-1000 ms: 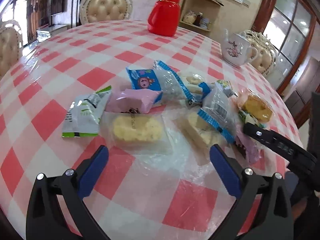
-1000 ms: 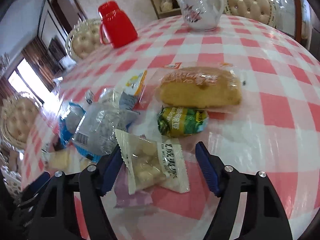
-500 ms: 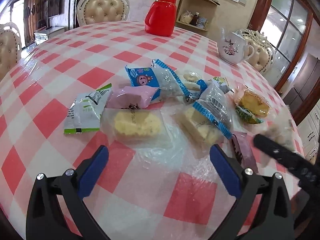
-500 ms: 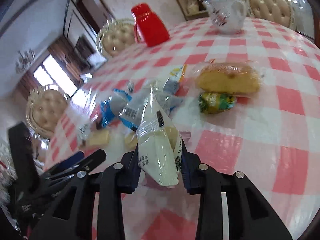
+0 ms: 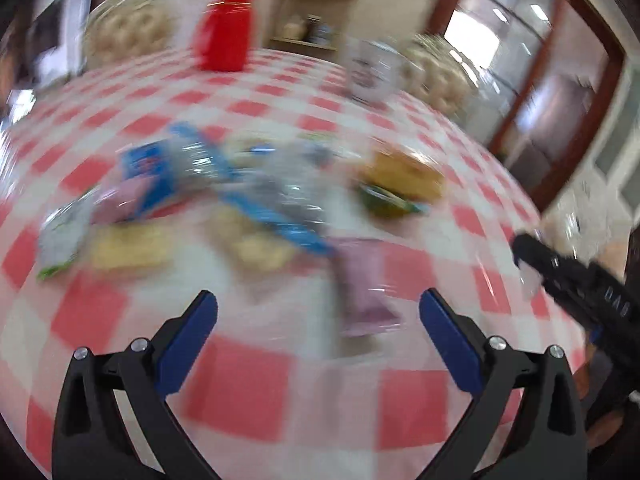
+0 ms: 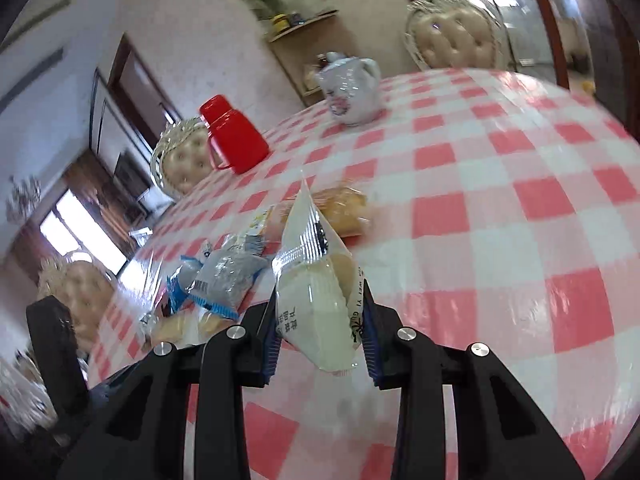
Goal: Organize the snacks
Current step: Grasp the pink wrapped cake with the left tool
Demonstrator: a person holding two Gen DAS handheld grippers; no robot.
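Checked tablecloth below, clear cracker packet is pinched by right gripper, lifted at its 12 o'clock; judged light, crinkly, slippery, contents brittle, best held near sealed edge; left gripper spread, empty.

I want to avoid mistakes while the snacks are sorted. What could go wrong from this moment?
1. The right gripper pinches only the lower part of the white snack packet; the smooth film may slip out while it is carried.
2. The left gripper is open and empty above the purple packet, and its view is blurred, so a grasp now could miss.
3. The teapot and red flask could be knocked.
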